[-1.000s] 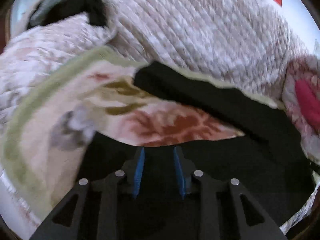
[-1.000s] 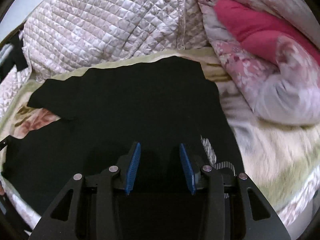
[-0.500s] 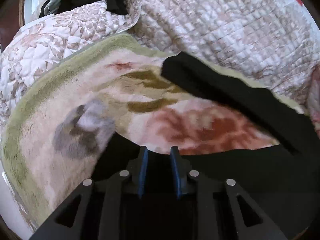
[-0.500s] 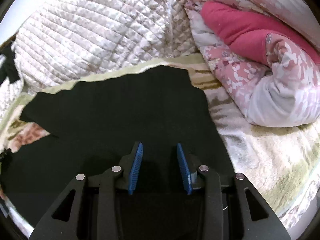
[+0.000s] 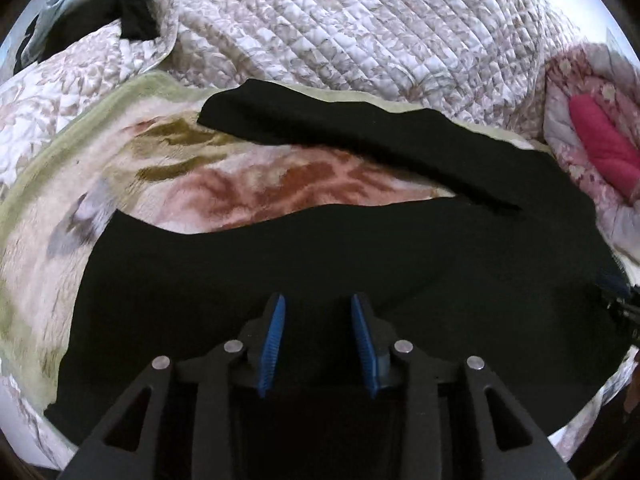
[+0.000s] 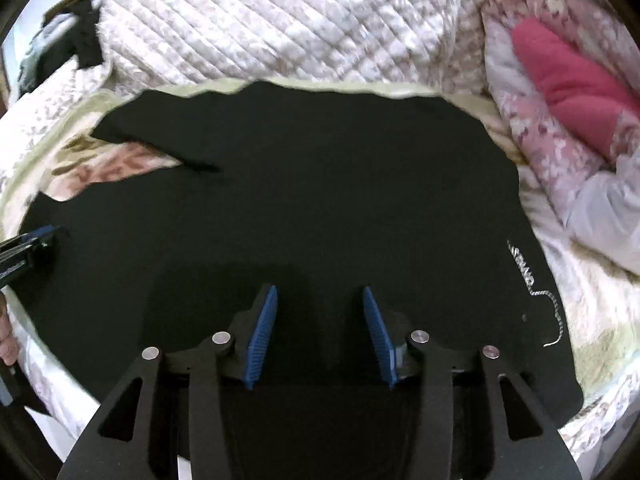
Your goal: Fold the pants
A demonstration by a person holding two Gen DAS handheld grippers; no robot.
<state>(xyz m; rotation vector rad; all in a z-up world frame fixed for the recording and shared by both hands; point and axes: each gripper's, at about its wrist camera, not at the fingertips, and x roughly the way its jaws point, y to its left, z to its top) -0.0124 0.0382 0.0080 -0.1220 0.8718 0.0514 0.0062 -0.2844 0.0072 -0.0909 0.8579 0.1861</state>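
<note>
Black pants (image 5: 360,248) lie spread flat on a floral blanket (image 5: 256,192), legs pointing left and apart. The far leg (image 5: 320,124) runs along the blanket's back edge; the near leg fills the foreground. My left gripper (image 5: 318,304) is open and empty, just above the near leg. In the right wrist view the pants (image 6: 320,184) show their waist end at the right, with white lettering and a drawstring (image 6: 536,292). My right gripper (image 6: 318,296) is open and empty above the fabric. The left gripper (image 6: 24,248) shows at that view's left edge.
A quilted white-beige comforter (image 5: 360,28) is heaped behind the pants. A pink floral duvet with a magenta lining (image 6: 568,80) lies at the right. Dark clothes (image 5: 100,12) hang at the far left. The blanket's green border (image 5: 132,92) curves round the left side.
Both grippers have pulled back and up from the pants, so more fabric shows. The left gripper's jaws, narrower half a second ago, have opened wider. The right jaws have also widened.
</note>
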